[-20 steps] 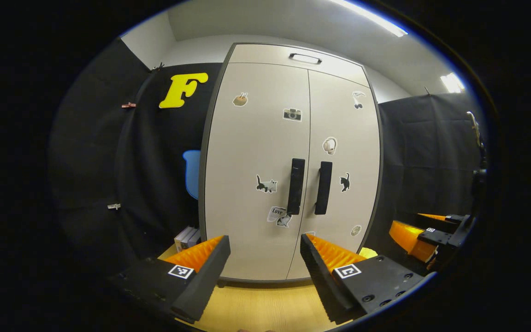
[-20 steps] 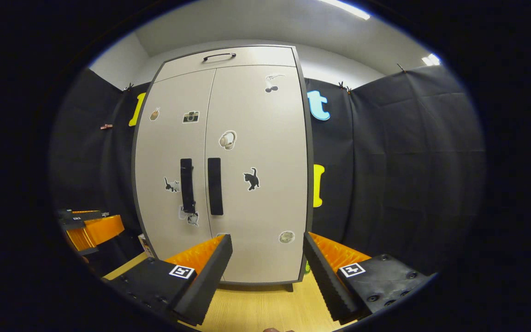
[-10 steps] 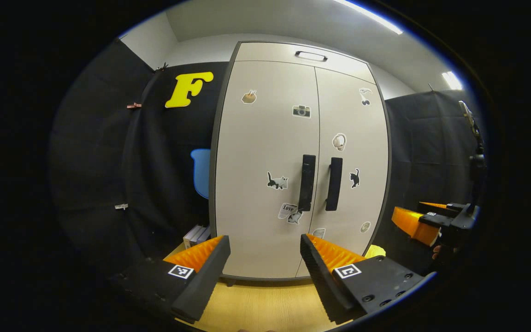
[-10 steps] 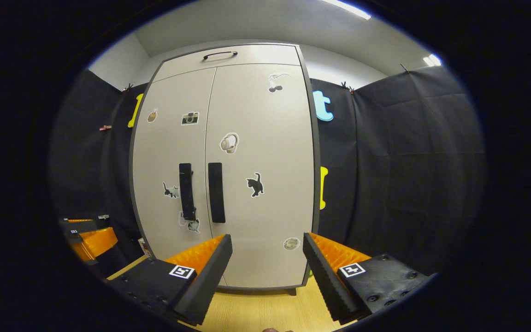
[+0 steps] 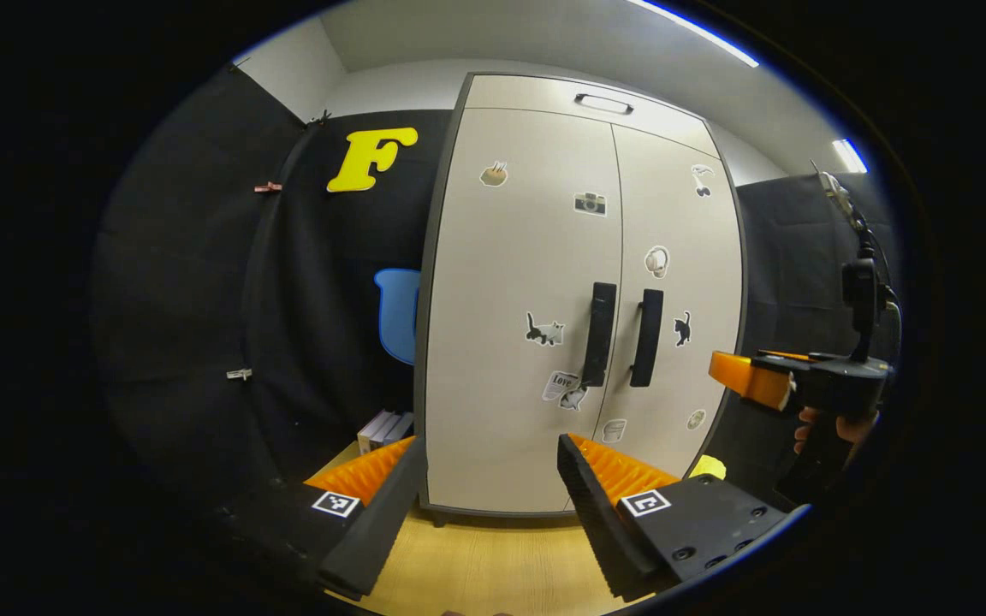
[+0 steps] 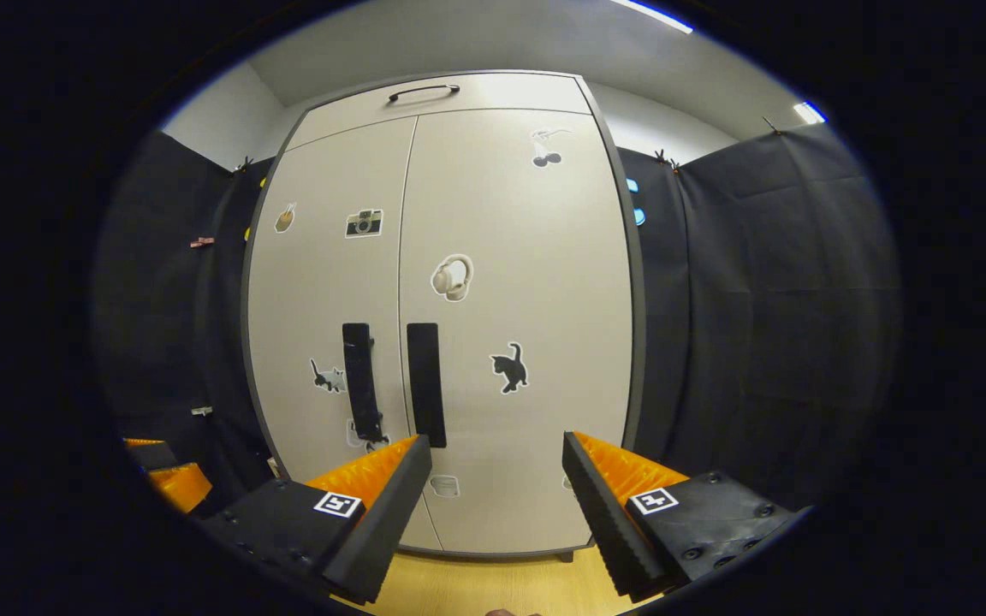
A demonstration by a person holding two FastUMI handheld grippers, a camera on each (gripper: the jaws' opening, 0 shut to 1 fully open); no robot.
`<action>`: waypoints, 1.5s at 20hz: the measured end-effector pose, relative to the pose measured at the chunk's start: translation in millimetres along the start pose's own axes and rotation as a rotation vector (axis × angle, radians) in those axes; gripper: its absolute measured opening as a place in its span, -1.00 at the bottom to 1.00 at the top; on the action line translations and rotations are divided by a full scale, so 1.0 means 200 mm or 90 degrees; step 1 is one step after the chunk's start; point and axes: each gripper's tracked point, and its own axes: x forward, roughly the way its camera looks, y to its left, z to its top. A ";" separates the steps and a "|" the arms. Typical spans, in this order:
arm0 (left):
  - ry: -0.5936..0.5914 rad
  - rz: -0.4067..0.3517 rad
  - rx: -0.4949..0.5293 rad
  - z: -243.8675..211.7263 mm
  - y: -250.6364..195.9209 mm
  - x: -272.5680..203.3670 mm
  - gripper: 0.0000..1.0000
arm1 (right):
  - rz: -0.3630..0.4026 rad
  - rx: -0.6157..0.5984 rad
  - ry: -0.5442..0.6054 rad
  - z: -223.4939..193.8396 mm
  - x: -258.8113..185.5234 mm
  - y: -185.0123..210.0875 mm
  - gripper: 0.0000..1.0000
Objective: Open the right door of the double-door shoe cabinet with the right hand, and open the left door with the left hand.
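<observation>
The pale grey shoe cabinet (image 5: 536,282) (image 6: 510,282) stands ahead with both doors closed and stickers on them. Two black vertical handles sit side by side at the middle seam: the left door handle (image 5: 599,334) (image 6: 360,381) and the right door handle (image 5: 646,337) (image 6: 426,383). My left gripper (image 5: 489,475) is open, well short of the cabinet, with nothing between its fingers. My right gripper (image 6: 497,475) is open too, closer to the right door, its left fingertip just below the right door handle. The right gripper (image 5: 758,381), held by a hand, also appears in the left gripper view.
Black cloth walls flank the cabinet on both sides. A wooden floor (image 5: 493,565) runs up to the cabinet base. A few books or boxes (image 5: 383,428) lie on the floor at the cabinet's left corner. A drawer with a handle (image 5: 602,103) tops the cabinet.
The right gripper has risen and moved closer to the cabinet, which now looks larger in its view. The left gripper's view has swung left, shifting the cabinet rightward. Both grippers stay open.
</observation>
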 end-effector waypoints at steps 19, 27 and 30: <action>0.023 0.084 -0.024 -0.08 0.30 -0.06 0.89 | 0.020 0.034 0.060 -0.12 0.60 0.24 0.95; 0.033 0.086 -0.009 -0.11 0.30 -0.08 0.89 | 0.032 0.078 0.067 -0.11 0.62 0.31 0.00; 0.032 0.086 -0.002 -0.11 0.30 -0.10 0.89 | 0.040 0.053 0.064 -0.11 0.62 0.31 -0.22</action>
